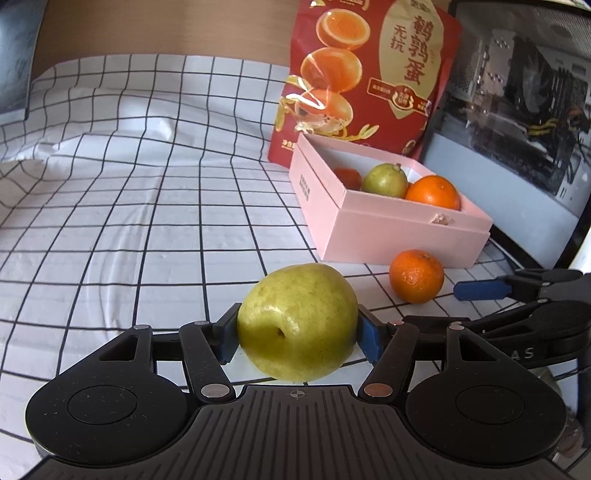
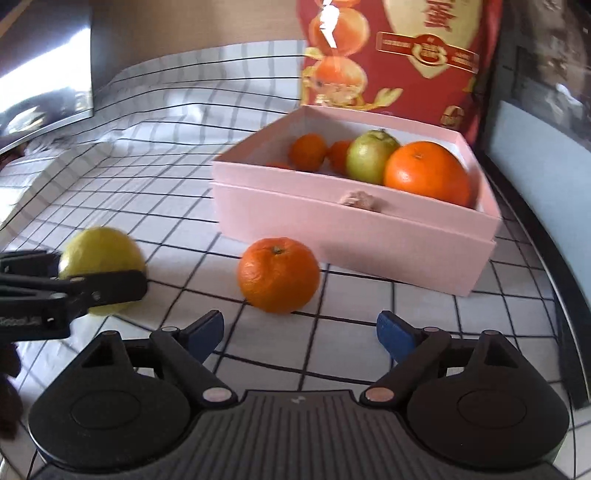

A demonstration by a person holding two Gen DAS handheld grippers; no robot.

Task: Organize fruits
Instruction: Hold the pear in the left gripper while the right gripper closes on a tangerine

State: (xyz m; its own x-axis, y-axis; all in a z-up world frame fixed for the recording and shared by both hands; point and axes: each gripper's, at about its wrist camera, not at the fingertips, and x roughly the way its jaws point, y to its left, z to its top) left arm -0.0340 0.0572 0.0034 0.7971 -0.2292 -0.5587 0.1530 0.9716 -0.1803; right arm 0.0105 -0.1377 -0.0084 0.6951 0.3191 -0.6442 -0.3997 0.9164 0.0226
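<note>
— What covers the table (image 1: pixel 147 206)?
— A white cloth with a thin black grid (image 2: pixel 177 177), creased in soft ridges toward the far left.
— And behind it?
— A plain brown wall (image 1: pixel 166 26) runs along the far edge. At the left stands a dark, glossy panel (image 2: pixel 44 74) that catches bright reflections (what it is, I can't tell).
— On the right?
— A glass-sided computer case (image 1: pixel 517 92) with a pale lower panel, cables and metal parts visible inside.
— How is the light?
— Daylight-like and soft, with gentle shadows on the cloth.
</note>
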